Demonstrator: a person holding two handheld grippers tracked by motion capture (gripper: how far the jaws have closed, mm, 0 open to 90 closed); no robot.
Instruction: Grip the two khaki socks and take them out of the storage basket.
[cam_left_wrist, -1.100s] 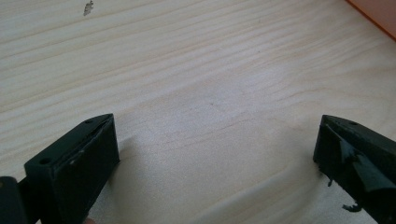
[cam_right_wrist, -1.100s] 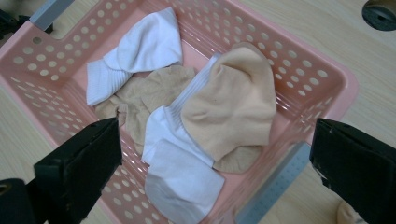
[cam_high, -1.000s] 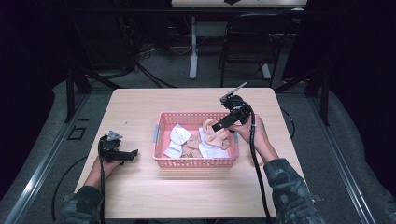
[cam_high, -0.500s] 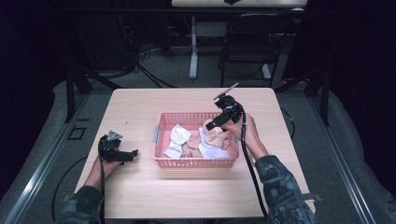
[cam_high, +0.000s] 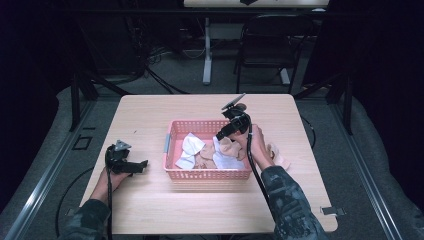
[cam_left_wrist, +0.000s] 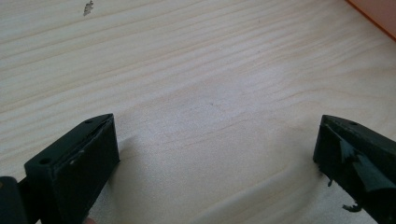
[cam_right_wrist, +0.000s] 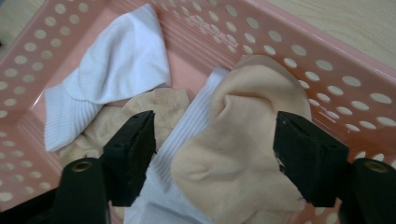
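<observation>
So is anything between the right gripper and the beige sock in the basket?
Nothing visible: the right gripper straddles the beige sock, which lies on top of a white sock in the pink basket; the pads don't press yet.

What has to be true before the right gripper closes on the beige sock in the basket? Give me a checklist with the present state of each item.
1. Beige sock lies between the right gripper jaws: ok.
2. Pads pressing on the sock: not ok; the jaws have just been closing, but gaps show on both sides.
3. White sock underneath stays out of the grip: cannot tell.
4. Jaws clear of the pink basket wall: ok.
5. Left gripper rests open on the table, away from the basket: ok.
</observation>
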